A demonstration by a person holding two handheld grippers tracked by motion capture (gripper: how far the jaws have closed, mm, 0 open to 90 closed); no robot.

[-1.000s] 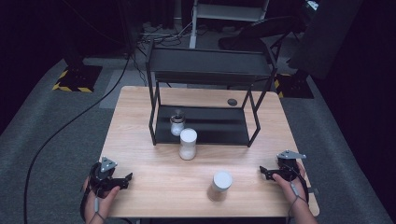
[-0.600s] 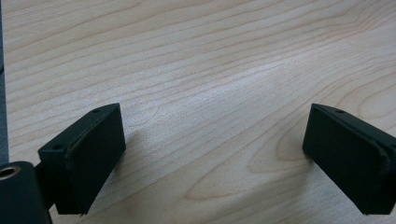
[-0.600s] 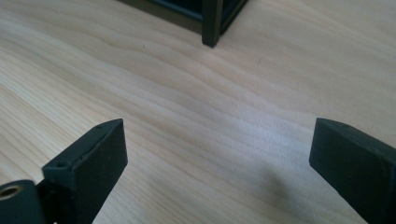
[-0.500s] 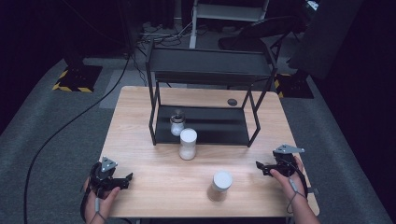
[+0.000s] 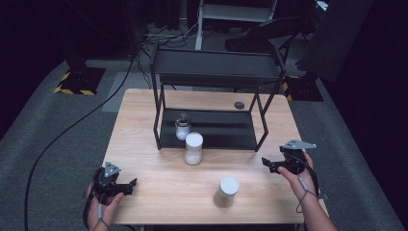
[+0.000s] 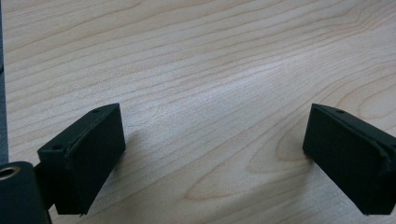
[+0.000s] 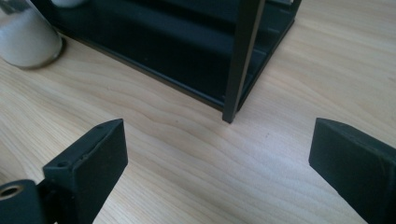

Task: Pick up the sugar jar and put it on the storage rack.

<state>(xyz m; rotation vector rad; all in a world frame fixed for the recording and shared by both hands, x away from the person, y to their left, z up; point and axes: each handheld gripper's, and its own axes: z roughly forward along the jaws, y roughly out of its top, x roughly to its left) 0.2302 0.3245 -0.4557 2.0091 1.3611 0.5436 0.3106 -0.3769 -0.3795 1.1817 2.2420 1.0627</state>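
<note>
Left gripper (image 5: 126, 186): rested low over the pale wooden bench (image 5: 159, 192) at its near left corner, fingers (image 6: 84, 154) wide apart with bare wood grain between them.
Right gripper (image 5: 269, 163): was held above the bench's near right side, fingers (image 7: 88, 163) spread and empty; they had just closed a little from their widest.
Nearest jar: a white-lidded glass jar of pale powder (image 5: 227, 191) stood upright on the bench near the front edge, between the two grippers and closer to the right one.
Second jar: a taller white-lidded jar (image 5: 193, 148) stood just in front of the black metal two-tier rack (image 5: 216, 67).
Rack's lower shelf: a small glass jar with a dark top (image 5: 182, 128) sat at its left end.
</note>
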